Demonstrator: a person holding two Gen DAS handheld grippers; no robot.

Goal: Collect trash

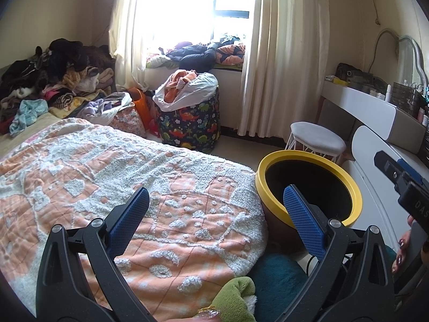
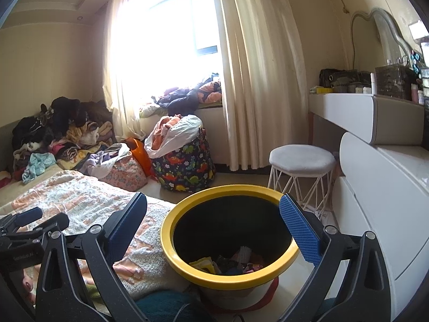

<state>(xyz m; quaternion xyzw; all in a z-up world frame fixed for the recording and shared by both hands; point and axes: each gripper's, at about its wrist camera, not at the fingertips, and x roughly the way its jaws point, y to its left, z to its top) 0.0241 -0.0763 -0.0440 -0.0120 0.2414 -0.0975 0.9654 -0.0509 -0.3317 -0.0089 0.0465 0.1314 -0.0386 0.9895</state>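
Right claw (image 2: 213,221) gapes empty over the yellow-rimmed bin (image 2: 187,265) holding scraps (image 2: 228,264)

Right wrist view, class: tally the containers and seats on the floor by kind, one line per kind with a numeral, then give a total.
Yellow-rimmed bin: 1
Dinosaur-print basket: 1
Orange bag: 1
White stool: 1
Total: 4

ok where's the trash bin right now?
The yellow-rimmed bin sits on the floor between the bed and the white dresser, just ahead of the open right gripper, with the white stool behind it.
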